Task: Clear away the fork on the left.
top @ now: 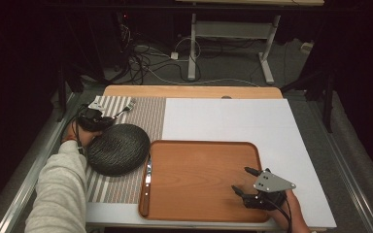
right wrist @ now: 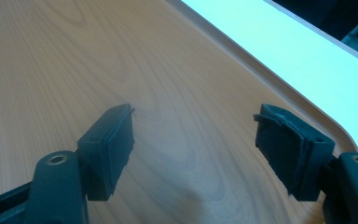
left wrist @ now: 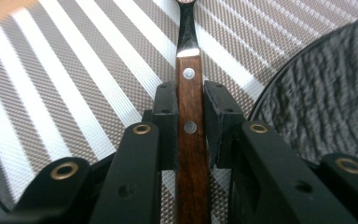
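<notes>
My left gripper [left wrist: 189, 105] has its jaws closed on the wooden handle of a fork [left wrist: 189, 116], which runs straight out ahead between the pads over the striped placemat [left wrist: 74, 93], with the dark woven bowl [left wrist: 326, 102] just beside it on one side. My right gripper [right wrist: 193, 140] hangs with its jaws wide apart and empty above the wooden tray [right wrist: 74, 60].

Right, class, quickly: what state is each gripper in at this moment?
Left gripper: closed on the wooden handle of a fork, above the striped placemat.
Right gripper: open, holding nothing, over the wooden tray.
</notes>
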A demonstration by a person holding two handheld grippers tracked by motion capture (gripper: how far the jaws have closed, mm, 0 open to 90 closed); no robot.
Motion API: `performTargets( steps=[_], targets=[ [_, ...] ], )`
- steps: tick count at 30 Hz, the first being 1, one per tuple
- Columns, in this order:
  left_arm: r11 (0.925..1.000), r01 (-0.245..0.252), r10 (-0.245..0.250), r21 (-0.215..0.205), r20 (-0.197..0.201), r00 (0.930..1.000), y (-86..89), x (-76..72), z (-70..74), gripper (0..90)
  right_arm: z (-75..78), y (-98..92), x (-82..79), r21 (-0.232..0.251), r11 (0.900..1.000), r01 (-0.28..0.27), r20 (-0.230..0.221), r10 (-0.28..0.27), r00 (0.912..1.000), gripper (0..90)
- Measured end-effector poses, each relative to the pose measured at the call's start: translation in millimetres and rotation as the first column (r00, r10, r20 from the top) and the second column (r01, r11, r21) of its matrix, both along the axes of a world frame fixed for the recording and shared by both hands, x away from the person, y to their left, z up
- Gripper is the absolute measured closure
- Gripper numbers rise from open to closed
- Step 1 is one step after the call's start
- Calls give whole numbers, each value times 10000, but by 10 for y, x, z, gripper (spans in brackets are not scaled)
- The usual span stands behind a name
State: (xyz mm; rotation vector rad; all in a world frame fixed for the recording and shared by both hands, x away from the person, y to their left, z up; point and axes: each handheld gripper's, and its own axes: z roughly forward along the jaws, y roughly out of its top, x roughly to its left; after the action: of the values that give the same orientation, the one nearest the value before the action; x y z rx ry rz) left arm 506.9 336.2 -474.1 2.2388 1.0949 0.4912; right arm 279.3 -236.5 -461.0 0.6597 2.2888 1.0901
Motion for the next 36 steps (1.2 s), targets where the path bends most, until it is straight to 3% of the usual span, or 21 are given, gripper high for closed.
performTargets(
  steps=[5, 10, 18, 22, 28, 33, 36],
  targets=[
    [9959, -538, 606, -722, 963, 9935, 18, -103, 119, 740, 10, -9, -1, 24, 10000, -66, 81, 66, 9999, 284],
    [9931, -662, 788, -968, 1338, 9879, -41, -196, 218, 740, 21, -17, -4, 95, 9999, -100, 148, 98, 9998, 285],
    [9863, -227, 544, -1634, 1926, 9798, -199, -509, 363, 740, 49, -33, -26, 220, 9997, -103, 296, 96, 9995, 285],
    [9867, 33, 311, -1626, 2086, 9775, -302, -699, 413, 740, 58, -30, -35, 237, 9996, -141, 382, 132, 9992, 285],
    [9754, 537, 1, -2138, 2440, 9698, -430, -973, 477, 739, 68, -32, -32, 333, 9993, -147, 551, 128, 9984, 285],
    [9722, 878, -281, -2169, 2642, 9641, -558, -1149, 483, 739, 73, -37, -29, 434, 9990, -42, 612, 16, 9981, 285],
    [9677, 1245, -585, -2190, 2853, 9566, -652, -1256, 512, 739, 69, -34, -30, 432, 9991, -36, 607, 10, 9982, 285]
  ],
)
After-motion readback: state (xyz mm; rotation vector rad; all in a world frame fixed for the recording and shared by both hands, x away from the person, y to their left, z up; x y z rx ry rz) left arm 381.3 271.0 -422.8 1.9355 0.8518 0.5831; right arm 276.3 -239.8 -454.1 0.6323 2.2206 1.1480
